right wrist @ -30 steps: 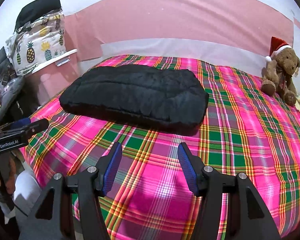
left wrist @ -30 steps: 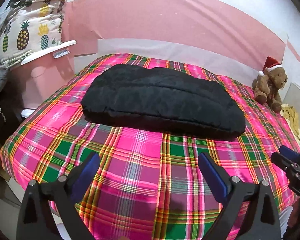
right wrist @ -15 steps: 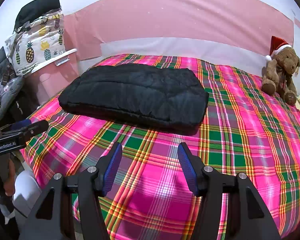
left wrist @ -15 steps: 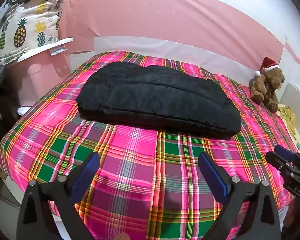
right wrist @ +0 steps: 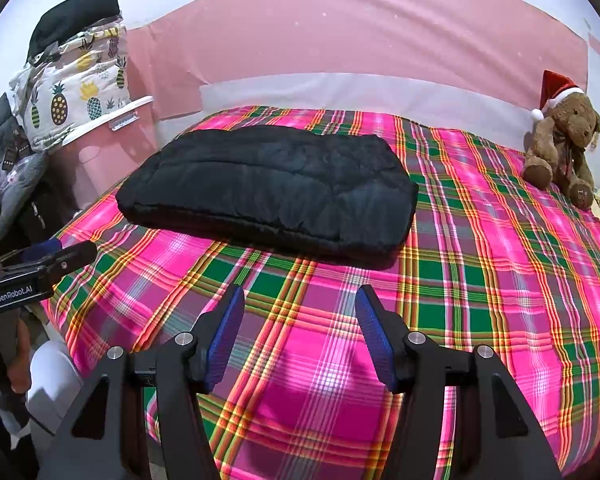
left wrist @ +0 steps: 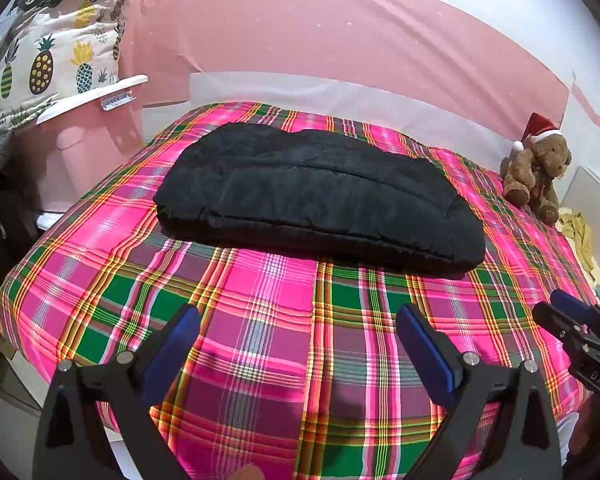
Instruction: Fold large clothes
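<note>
A black padded garment, folded into a thick oblong bundle, lay on the bed toward its far left part, on a plaid cover of pink, green and yellow. In the right wrist view the same bundle sat left of centre, with open cover stretching away to its right.

The left gripper hung over the near edge of the bed with its jaws spread wide and nothing between its blue pads; only the plaid cover showed in the gap. The right gripper was likewise released, its jaws parted less widely, empty, and well short of the garment. Each gripper appeared at the margin of the other's view: the right one at the right edge of the left wrist view, the left one at the left edge of the right wrist view.

A brown teddy bear in a red Santa hat sat at the far right corner of the bed. At the far left, beside the bed, a pineapple-print bundle rested on a pink bin with a white lid. A pink and white wall stood behind.
</note>
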A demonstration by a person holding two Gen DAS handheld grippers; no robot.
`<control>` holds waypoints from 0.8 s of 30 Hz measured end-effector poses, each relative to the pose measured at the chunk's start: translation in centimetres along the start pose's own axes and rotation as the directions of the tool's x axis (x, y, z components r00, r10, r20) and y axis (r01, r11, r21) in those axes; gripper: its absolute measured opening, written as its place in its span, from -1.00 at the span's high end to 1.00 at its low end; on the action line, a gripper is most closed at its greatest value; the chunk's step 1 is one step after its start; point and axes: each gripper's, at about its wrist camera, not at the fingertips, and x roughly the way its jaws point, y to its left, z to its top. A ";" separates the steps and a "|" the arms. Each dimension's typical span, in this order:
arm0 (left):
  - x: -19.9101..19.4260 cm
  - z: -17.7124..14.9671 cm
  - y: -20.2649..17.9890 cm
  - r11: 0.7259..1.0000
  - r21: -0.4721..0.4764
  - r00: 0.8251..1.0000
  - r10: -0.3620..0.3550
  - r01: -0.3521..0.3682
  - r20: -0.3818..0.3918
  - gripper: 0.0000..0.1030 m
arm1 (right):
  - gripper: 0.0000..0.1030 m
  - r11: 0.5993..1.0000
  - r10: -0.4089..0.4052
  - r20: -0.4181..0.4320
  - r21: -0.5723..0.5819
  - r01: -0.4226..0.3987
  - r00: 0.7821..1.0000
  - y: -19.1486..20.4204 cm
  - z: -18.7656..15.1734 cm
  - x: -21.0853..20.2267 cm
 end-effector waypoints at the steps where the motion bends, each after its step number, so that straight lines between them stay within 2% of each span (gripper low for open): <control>1: 0.0 0.0 0.0 1.000 0.001 1.000 0.002 -0.002 0.000 -0.93 | -0.13 1.000 0.000 -0.001 0.002 0.000 1.000 0.0 0.0 0.0; 24: 0.2 -0.3 -0.4 1.000 0.004 1.000 0.020 -0.020 -0.014 -0.93 | -0.13 1.000 -0.003 -0.006 0.006 0.003 1.000 0.0 -0.1 0.1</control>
